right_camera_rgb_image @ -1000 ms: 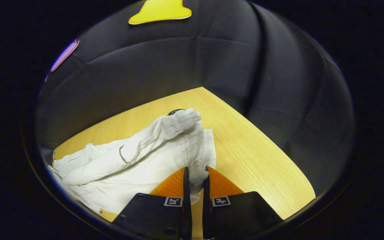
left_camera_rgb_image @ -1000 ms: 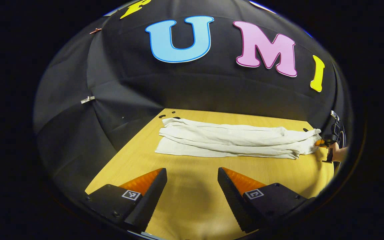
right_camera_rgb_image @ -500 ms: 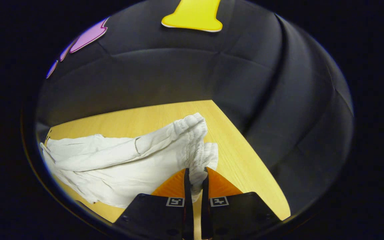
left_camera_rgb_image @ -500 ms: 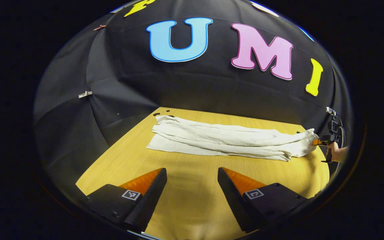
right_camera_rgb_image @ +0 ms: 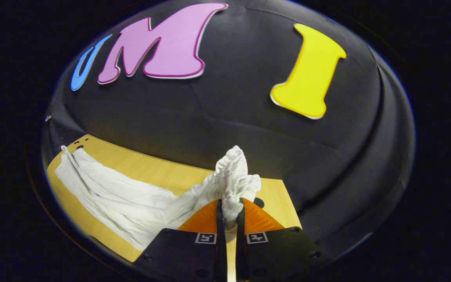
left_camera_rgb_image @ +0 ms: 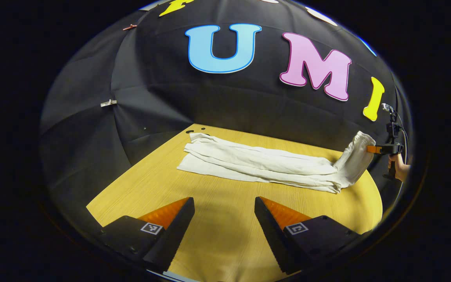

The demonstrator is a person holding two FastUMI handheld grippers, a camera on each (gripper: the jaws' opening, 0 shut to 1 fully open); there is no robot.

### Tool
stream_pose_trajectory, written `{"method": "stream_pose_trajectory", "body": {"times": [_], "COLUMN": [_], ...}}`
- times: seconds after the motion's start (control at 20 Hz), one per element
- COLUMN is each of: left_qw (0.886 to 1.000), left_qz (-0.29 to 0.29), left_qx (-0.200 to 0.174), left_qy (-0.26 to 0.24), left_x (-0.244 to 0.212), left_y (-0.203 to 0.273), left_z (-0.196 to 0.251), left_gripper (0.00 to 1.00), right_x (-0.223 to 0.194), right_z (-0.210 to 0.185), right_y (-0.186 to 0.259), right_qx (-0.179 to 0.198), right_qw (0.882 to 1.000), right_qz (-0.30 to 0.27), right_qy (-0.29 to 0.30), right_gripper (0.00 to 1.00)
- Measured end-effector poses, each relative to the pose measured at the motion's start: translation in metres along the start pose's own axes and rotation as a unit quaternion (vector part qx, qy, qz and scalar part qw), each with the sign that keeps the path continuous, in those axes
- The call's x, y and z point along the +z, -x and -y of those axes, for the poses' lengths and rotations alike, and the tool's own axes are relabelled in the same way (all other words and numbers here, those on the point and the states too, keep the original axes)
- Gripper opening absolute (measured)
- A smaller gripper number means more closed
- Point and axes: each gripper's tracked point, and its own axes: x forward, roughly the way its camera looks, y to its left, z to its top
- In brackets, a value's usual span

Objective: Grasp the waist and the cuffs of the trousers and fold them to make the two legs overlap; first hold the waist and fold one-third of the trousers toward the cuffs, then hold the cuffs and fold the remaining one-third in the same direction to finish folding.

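White trousers lie lengthwise on the wooden table, one leg over the other, cuffs at the far left. In the left gripper view, the right gripper at the far right holds the waist up off the table, with a hand behind it. The right gripper view shows my right gripper shut on the gathered elastic waist, and the trousers trail down to the left towards the cuffs. My left gripper hovers open over the table's near side, nothing between its fingers.
Black cloth walls close in the table at the back and sides. Small dark holes mark the table's far left corner, and another hole sits near the right end. A clip is pinned to the left wall.
The right gripper has lifted the waist from the table into the air, so that end of the trousers now rises steeply. The left gripper has stayed open and shifted only slightly.
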Motion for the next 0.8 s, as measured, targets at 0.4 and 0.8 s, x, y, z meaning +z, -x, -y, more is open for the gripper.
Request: {"method": "stream_pose_trajectory", "body": {"times": [0.4, 0.8], "left_qw": [0.999, 0.993], "left_qz": [0.001, 0.018], "left_qx": [-0.002, -0.020], "left_qy": [0.047, 0.115], "left_x": [0.002, 0.008], "left_y": [0.004, -0.029], "left_z": [-0.009, -0.001], "left_gripper": [0.96, 0.96], "right_x": [0.009, 0.018], "right_z": [0.001, -0.001], "right_y": [0.008, 0.023], "right_qx": [0.094, 0.162], "right_qw": [0.993, 0.983], "right_qz": [0.052, 0.052], "right_qy": [-0.049, -0.064], "right_gripper": [0.12, 0.12]}}
